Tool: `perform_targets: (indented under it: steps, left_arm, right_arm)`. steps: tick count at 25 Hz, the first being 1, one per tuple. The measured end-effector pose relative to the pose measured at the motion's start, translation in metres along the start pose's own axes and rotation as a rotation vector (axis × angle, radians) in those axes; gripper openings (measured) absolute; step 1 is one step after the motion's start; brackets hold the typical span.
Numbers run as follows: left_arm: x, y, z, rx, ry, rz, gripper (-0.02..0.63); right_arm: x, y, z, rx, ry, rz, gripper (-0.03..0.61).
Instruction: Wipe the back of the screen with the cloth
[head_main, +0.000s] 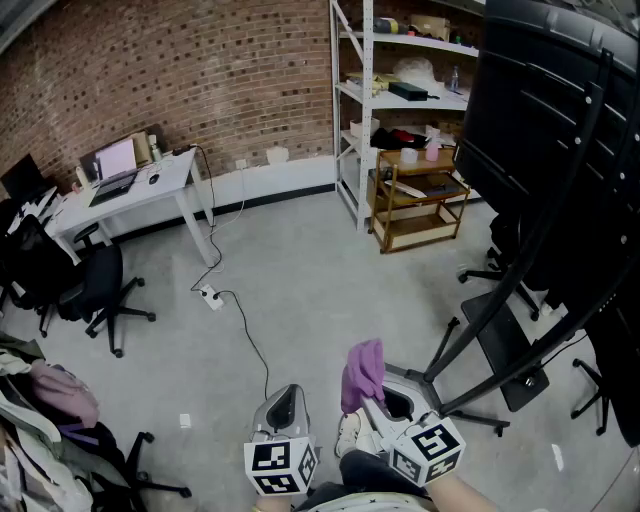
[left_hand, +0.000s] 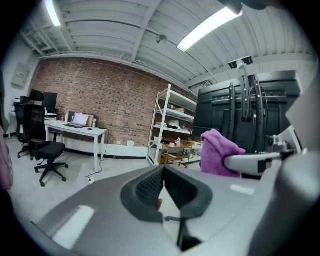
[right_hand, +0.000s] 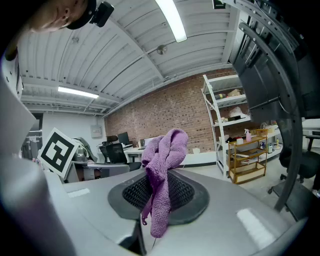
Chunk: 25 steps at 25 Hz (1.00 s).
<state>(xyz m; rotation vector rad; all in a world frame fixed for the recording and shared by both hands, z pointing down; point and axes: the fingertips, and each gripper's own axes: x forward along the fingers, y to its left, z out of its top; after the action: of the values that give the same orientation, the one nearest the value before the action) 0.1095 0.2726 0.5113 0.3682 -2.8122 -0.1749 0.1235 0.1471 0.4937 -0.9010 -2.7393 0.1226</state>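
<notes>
- The right gripper (head_main: 373, 398) is pinching the purple cloth (head_main: 362, 372). Its jaws are pressed shut on the middle of the cloth. One end bunches up above the jaws and the other end hangs down below them.
- The left gripper (head_main: 287, 398) holds nothing. Its jaws are pressed together, just left of the right gripper.
- The screen (head_main: 545, 120) is the big black panel on the right side of the room. It sits high on a black stand (head_main: 500, 345) with legs on the floor.
- From the cloth, the screen is to the right, farther away and higher up. The right gripper is the nearer one, so I think it should do the wiping.
- The back of the screen points toward the person and a bit left. Long black rails (head_main: 570, 170) run up and down it.
- The screen looks taller than it is wide from here, but its edges go out of view, so I am not sure.
- The cloth is not touching the screen yet, so I think it must go up and to the right to reach it.
</notes>
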Motion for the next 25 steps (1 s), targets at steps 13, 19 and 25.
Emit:
perform_targets:
  steps: [13,19,25]
  left_arm:
    - [0.272,-0.050,0.113,0.080,-0.012,-0.253,0.008]
    - [0.373,-0.130,0.165,0.160,-0.027,-0.498,0.008]
    - [0.452,-0.210,0.186,0.213,-0.006,-0.751,0.008]
  right_arm:
    - [0.141,-0.206,0.104,-0.052,-0.066,-0.174,0.064]
    - [0.140,-0.309,0.149,-0.080,-0.112,-0.408,0.063]
    - [0.111,-0.398,0.177,-0.057,-0.165,-0.707,0.063]
